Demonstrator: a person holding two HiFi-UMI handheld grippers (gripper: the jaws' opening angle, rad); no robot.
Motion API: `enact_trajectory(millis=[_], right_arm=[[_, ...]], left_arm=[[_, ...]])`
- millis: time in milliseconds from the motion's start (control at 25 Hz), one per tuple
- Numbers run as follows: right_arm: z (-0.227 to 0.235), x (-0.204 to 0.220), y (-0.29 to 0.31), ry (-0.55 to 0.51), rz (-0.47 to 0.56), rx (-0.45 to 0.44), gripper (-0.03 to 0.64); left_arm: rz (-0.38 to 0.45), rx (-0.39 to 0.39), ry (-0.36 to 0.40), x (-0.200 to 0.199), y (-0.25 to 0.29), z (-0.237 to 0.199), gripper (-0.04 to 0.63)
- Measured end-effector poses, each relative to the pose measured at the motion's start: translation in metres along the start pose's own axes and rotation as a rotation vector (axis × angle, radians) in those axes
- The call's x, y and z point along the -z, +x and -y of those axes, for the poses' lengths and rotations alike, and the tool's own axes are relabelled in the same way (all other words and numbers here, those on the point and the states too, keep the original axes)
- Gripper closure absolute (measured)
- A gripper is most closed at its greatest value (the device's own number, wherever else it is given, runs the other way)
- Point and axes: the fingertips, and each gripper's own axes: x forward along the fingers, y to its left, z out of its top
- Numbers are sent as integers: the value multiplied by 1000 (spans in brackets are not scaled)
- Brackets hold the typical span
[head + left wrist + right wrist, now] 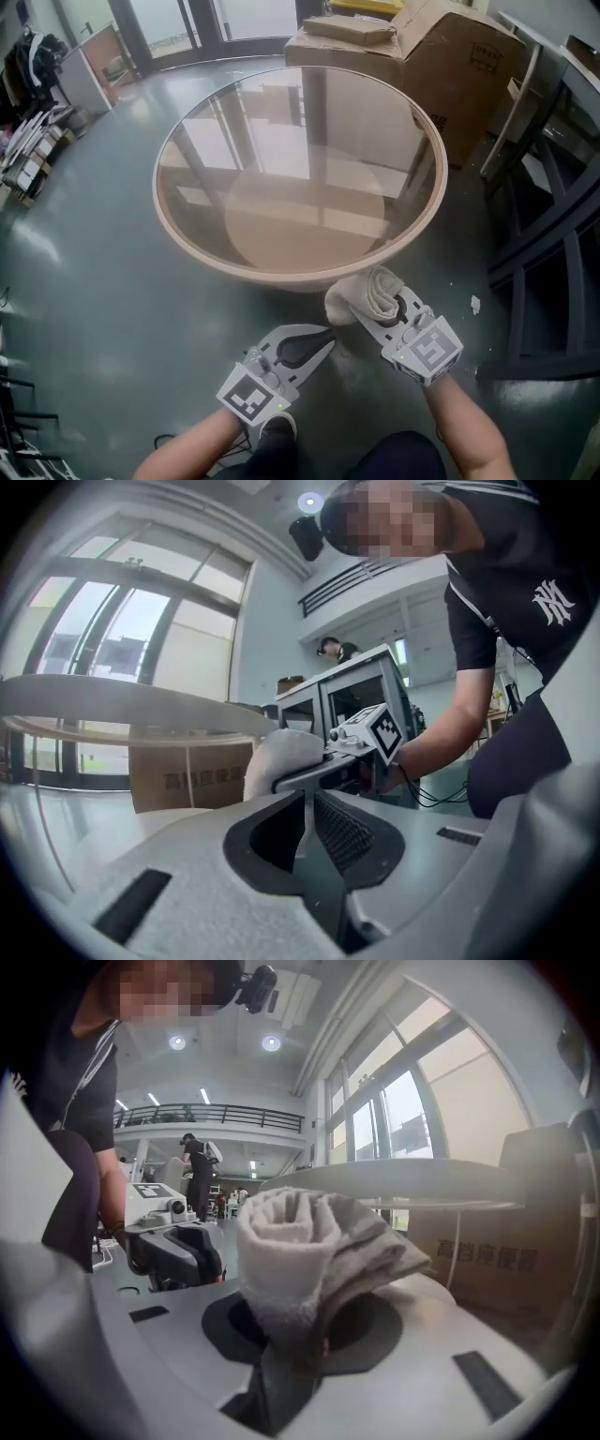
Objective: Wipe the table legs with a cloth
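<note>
The right gripper (358,312) pinches a rolled pale cloth (368,292) between its jaws, the roll standing up out of them in the right gripper view (309,1251). It is held at the near edge of the round glass-topped table (187,239). From the head view I cannot tell whether the cloth touches the wooden rim or hangs just below it. The left gripper (322,341) sits just beside the right one, a little nearer the person. Its jaws are pressed together with nothing between them. What carries the table lies ahead of the cloth and further in under the top. It shows only through the glass as a pale sloping base (300,225), so its exact form is hard to read. The right gripper is the nearer one and already has the cloth. In my judgement the coming move is for it to go under the rim and inward, then stroke along the support's length, while the left gripper keeps clear.
</note>
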Motion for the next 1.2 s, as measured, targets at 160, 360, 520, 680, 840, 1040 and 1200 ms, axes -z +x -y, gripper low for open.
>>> enact_trajectory(millis=[160,360,520,680,840,1040,1200], right_arm=[[2,9,6,24,-2,-23,525],[3,45,11,34,-81,-34,525],[-5,75,9,85,-120,-50,525],[-20,68,-5,93,-101,-87,525],[-20,52,-20,84,-95,-89,525],[-9,29,-24,66,-13,-60,525],[-2,6,-14,29,65,-30,525]], left_arm=[[11,20,6,0,10,5,566],[-19,59,-45,12,13,12,566],[-41,143,-111,21,9,28,566],[-79,180,-162,34,-2,33,566],[-91,209,-162,30,4,27,566],[-48,211,-44,17,17,23,566],[-6,113,-48,7,22,6,566]])
